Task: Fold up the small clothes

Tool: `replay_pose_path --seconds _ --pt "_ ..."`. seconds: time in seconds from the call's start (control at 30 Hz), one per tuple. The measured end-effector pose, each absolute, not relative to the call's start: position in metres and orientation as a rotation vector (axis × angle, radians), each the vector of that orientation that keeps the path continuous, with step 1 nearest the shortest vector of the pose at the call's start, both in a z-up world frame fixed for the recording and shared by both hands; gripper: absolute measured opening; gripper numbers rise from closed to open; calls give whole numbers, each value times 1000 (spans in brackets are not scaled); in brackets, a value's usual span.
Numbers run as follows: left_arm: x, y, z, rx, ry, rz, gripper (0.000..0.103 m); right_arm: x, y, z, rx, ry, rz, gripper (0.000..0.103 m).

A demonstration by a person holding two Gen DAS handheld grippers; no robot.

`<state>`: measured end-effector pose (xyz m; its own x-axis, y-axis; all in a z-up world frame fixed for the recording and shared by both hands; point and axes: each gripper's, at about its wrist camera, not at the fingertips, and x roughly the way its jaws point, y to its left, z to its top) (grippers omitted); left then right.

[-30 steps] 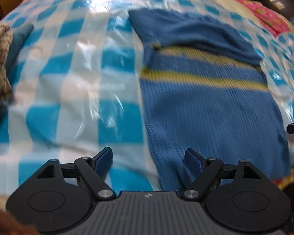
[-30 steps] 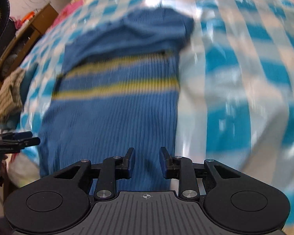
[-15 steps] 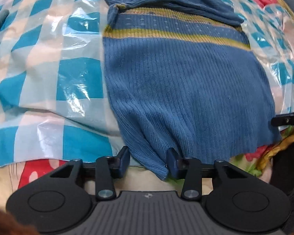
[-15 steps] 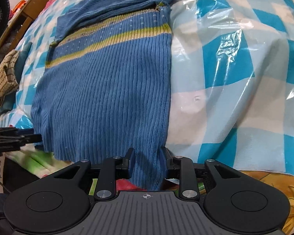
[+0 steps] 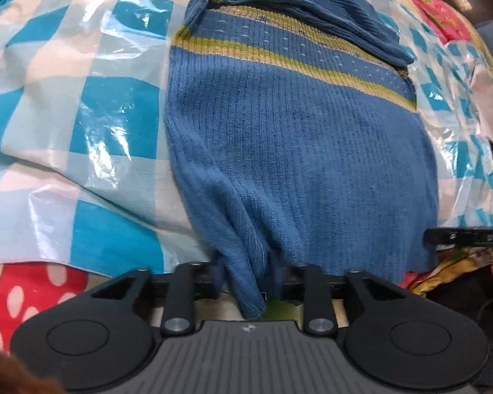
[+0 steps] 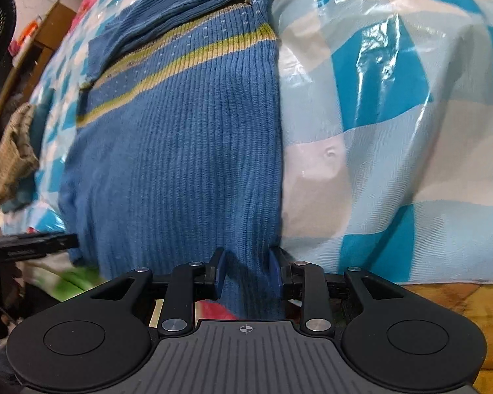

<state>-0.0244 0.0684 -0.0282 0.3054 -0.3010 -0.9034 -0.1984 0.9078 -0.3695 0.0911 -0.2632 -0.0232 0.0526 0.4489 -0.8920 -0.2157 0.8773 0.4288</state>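
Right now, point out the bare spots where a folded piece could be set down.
Free: the checkered plastic cover right of the blue sweater, and the stretch on its left. Crowded: the near edge, where the left gripper and right gripper grip the hem, and the beige garment.

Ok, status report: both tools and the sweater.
Left tool and right tool each closed on a bottom hem corner. Blue sweater flat on the checked sheet, sleeves folded across the top. Nothing in the way.
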Motion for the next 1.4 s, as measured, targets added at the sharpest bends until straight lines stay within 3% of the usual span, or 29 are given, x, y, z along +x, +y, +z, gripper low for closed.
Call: replay_pose_path --seconds 0.07,0.2,0.47,0.7,0.97,1.03,1.17,1.4 --pt "-27 74 -28 -503 1260 -79 18 92 -264 -25 253 1438 526 15" --pt "-29 84 -22 -614 1203 -108 15 92 -270 -20 387 1402 568 12" --pt "3 111 11 -810 972 -187 15 124 -281 25 666 1165 633 11" --pt "66 140 41 -820 774 -197 15 196 -276 60 738 960 634 11" --pt "139 173 34 -832 597 -50 15 285 -256 38 794 889 516 15" --pt "148 176 27 -822 618 -2 19 299 -250 31 763 912 460 17" --pt "145 181 11 -824 656 41 46 298 -255 17 800 924 455 27" --pt "129 173 -8 -820 709 61 47 288 -257 6 616 941 391 27"
